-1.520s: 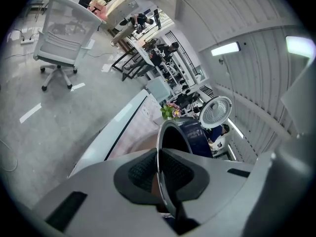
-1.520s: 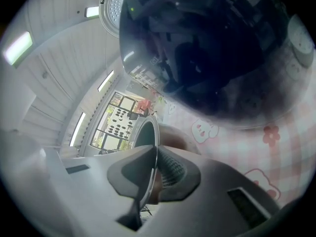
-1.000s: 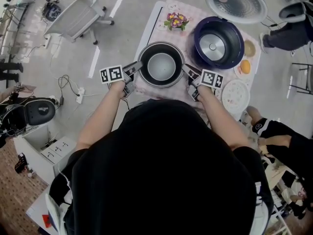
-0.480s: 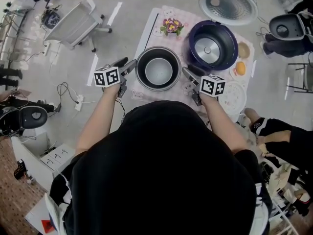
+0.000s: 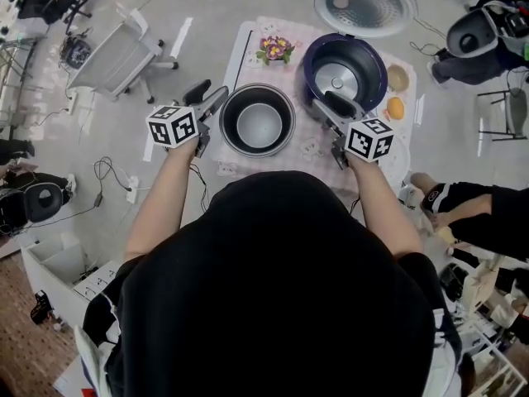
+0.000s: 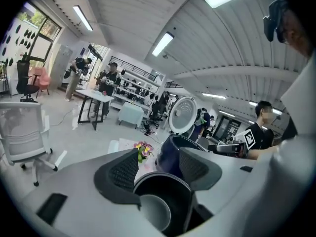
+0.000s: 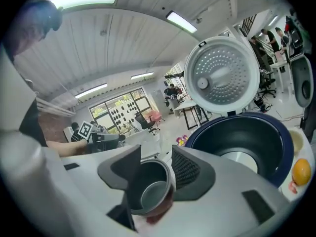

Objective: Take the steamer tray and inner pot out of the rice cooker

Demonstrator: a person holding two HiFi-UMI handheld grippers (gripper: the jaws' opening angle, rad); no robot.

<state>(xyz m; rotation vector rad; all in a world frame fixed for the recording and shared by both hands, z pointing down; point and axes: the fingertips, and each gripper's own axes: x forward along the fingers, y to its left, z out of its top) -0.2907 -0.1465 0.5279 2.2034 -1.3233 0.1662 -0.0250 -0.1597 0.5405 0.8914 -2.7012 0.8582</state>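
Two claws, both empty. Head view: we find the inner pot (image 5: 258,122) on the table (image 5: 310,147), betw. left gripper (image 5: 208,98) and right gripper (image 5: 329,106), untouched; rice cooker (image 5: 372,60) nearer the right. Left gripper view: jaws wide, just been opening, pot ahead, below. Right gripper view: likewise, narrower.

On the worktop (image 5: 281,160) the pot (image 5: 258,122) stands near the front, left of the cooker (image 5: 345,71), which sits just beside it and a little further back — its lid (image 5: 364,5) open behind it. Flowers (image 5: 275,50) sit behind the pot. An orange (image 5: 396,107) and a bowl (image 5: 398,78) lie right of the cooker. A chair (image 5: 116,52) stands on the floor (image 5: 190,7), well left.
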